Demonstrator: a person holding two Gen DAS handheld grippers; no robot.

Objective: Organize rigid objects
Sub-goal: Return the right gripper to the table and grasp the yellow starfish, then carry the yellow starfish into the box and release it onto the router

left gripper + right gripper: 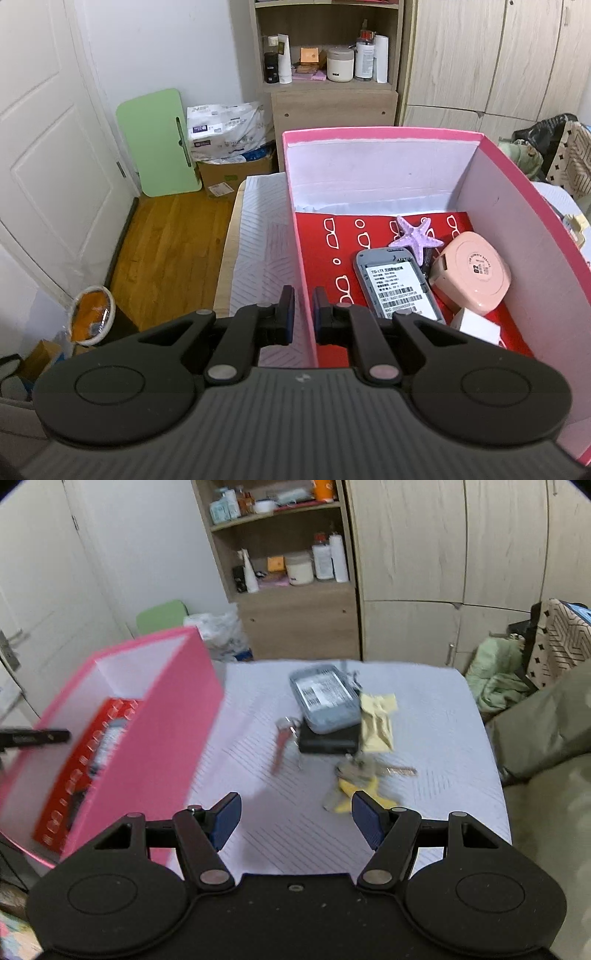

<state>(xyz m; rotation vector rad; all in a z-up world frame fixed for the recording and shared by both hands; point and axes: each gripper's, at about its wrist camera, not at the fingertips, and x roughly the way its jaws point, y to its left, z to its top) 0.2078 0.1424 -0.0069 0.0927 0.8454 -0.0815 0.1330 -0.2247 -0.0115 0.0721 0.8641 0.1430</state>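
The left gripper [303, 301] clamps the pink box's [384, 133] wall; the right gripper [295, 818] hangs open, keys [354, 775] at one o'clock.

Right wrist view is motion-blurred: the keys [360, 771] near the bench's front edge smear into a yellow tag, can't count them. Red-handled tool [282, 744] mid-bench is streaked, type unclear. Black item [327, 743] mostly covered by the grey device [325, 698] stacked on it. Pink box [155, 731] cut by the pic's left edge; contents blurred.

Left wrist view: white block [478, 326] partly behind the left claw [303, 301] linkage, identity unclear. Label text on the grey router [399, 284] too small to read. Box's near wall cut off at bottom right.
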